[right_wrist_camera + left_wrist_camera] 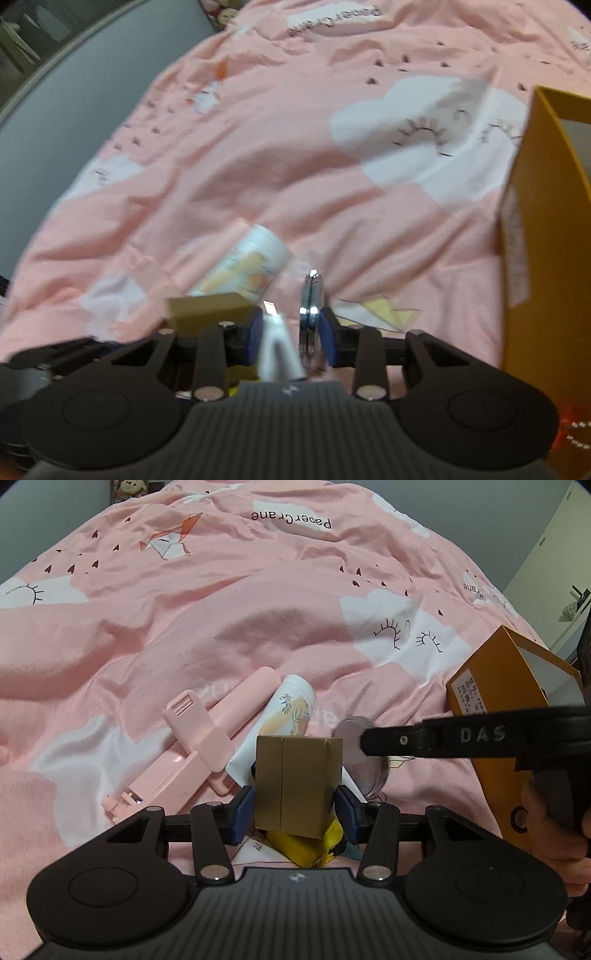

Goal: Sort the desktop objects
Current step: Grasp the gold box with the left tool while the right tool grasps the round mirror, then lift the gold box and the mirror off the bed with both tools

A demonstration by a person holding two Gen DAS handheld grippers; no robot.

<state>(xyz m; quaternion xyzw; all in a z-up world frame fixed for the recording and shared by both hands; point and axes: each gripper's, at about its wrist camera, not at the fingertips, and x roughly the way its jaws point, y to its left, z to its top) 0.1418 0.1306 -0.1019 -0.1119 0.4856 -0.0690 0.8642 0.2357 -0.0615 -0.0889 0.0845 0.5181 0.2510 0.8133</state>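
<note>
Pink printed bedspread covers the bed, no desk in sight, grey wall behind. My left gripper has its fingers partly closed on a small brown cardboard box, blue pads pressed to both its sides, box upright between them. Under the fingers sits something yellow, can't tell what. Just ahead of the fingers lies a white printed tube; to their left a pink clip-on holder thing. My right gripper is narrowed on a thin round clear compact or mirror, held edge-on against the right pad; a blurred white piece sits by the left pad, whether it is gripped too I can't tell. Orange open box stands well to the right of the right fingers, looks like the drop bin; its inside is not visible. Progress guess: early to middle. Two items in hand, neither in the orange box, tube, pink holder and yellow thing left on the bed.
</note>
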